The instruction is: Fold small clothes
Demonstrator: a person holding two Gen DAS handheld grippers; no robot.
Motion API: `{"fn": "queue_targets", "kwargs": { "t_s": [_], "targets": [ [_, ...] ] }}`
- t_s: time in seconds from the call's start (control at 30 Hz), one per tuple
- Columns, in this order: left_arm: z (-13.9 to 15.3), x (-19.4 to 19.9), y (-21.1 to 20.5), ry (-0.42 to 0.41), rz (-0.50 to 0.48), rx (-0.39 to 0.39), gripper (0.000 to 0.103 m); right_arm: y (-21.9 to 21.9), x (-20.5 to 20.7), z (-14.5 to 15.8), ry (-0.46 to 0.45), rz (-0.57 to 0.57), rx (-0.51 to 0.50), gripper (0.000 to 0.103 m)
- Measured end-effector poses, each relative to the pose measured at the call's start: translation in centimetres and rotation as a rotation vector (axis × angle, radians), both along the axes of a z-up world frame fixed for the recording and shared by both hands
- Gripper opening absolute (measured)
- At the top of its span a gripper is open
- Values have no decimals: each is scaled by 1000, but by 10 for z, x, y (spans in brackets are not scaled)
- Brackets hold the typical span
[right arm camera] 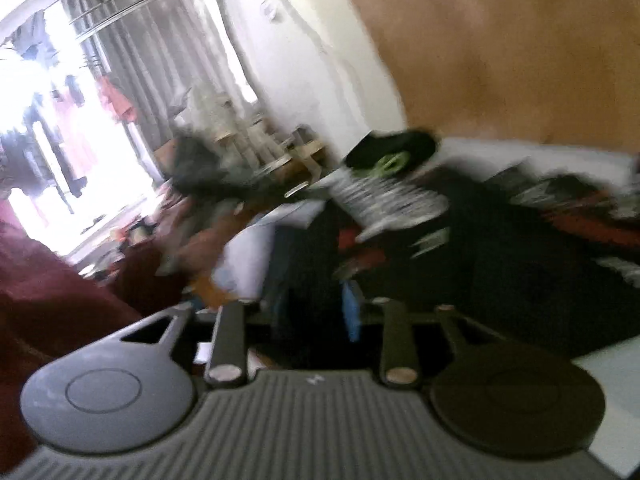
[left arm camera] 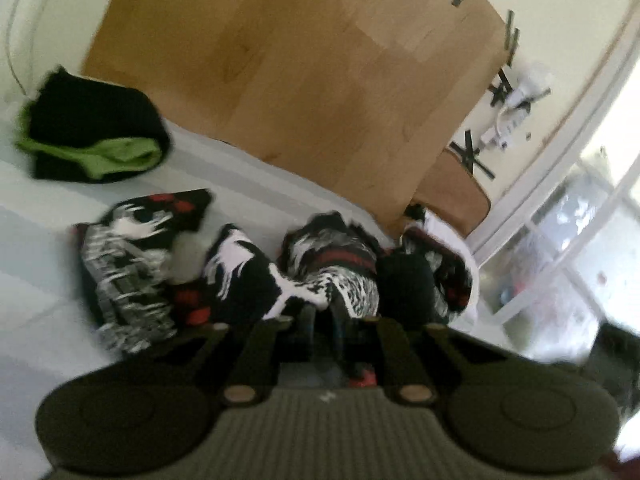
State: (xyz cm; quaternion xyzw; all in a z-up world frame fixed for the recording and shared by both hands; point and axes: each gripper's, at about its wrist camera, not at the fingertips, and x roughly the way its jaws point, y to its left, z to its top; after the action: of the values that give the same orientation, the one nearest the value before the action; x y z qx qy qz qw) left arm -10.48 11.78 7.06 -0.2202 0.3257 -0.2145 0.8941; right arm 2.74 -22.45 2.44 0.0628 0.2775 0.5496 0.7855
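The wooden headboard (left arm camera: 304, 64) fills the far side in front of you, above the pale bed sheet (left arm camera: 48, 240). The black, white and red patterned garment (left arm camera: 240, 264) lies crumpled across the near sheet, and your left gripper (left arm camera: 322, 312) is pinched shut on its near edge. Far left sits a folded black and green piece (left arm camera: 92, 136). Your right gripper (right arm camera: 312, 308) is blurred; its jaws seem parted over dark cloth, grip unclear.

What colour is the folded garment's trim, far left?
Bright green on the black folded garment; clearest in the left wrist view.
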Motion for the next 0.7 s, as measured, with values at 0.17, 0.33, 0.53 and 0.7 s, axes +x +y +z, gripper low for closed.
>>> {"fn": "queue_targets", "kwargs": {
  "t_s": [0.17,0.33,0.53,0.7],
  "targets": [
    [-1,-32,17,-17,46,119,39,3,66,17,-108,-300,-76,50],
    [18,4,47,-89,132,28,40,46,146,1,-80,-405,-190,50],
    [3,113,10,34,101,129,52,102,201,-50,-46,-371,-412,73],
    [-18,178,-49,84,-60,223,97,97,226,-75,13,-328,-490,76]
  ]
}}
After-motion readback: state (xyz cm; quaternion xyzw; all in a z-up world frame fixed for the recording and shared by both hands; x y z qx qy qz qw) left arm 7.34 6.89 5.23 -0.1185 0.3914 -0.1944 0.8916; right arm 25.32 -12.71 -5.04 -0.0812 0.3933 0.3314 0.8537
